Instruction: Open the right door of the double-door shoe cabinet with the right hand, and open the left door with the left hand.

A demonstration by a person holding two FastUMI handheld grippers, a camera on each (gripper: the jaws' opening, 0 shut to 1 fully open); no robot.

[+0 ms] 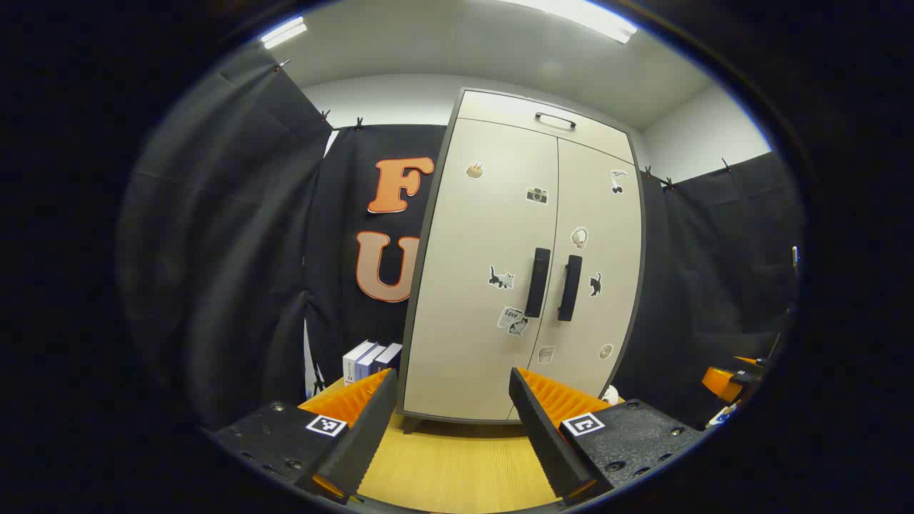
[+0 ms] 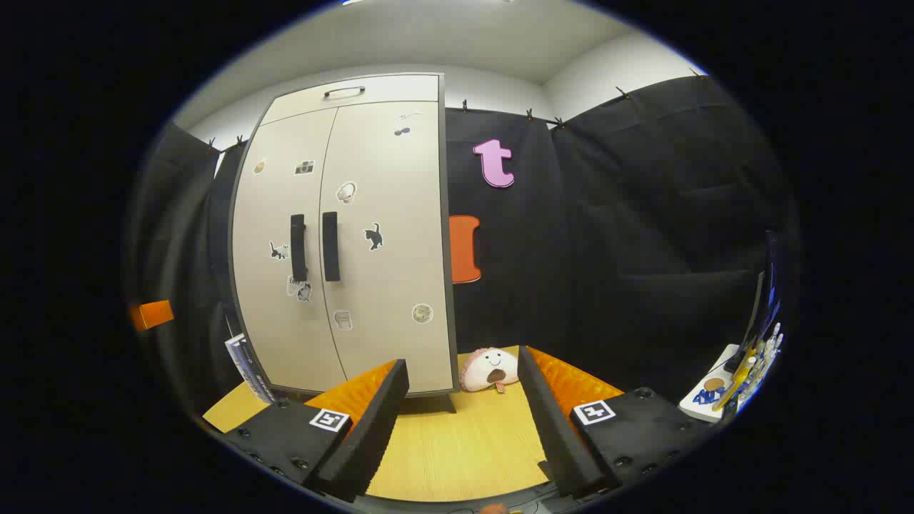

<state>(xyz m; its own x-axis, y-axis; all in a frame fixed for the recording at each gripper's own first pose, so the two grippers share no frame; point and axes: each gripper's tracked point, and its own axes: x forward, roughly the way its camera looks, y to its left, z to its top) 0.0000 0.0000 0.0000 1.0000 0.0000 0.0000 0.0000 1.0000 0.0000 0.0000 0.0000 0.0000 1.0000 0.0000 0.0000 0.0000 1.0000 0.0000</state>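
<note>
In the left gripper view, the left gripper (image 1: pixel 453 435) has its jaws spread with nothing between them, over a pale wood-grain tabletop (image 1: pixel 457 467). Ahead stands the tall, matte beige shoe cabinet (image 1: pixel 500 214), both doors closed, with two slim black bar handles (image 1: pixel 537 283) side by side.

In the right gripper view, the right gripper (image 2: pixel 464 428) likewise holds its jaws spread and empty. The cabinet stands left of centre; a round plush toy (image 2: pixel 489 370) sits beside its base.

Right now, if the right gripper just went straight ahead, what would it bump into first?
Probably the cabinet: the right gripper, open, points at its lower right corner. The plush toy beside it sits close to that line, so depth leaves some doubt. Bare table lies between.
</note>
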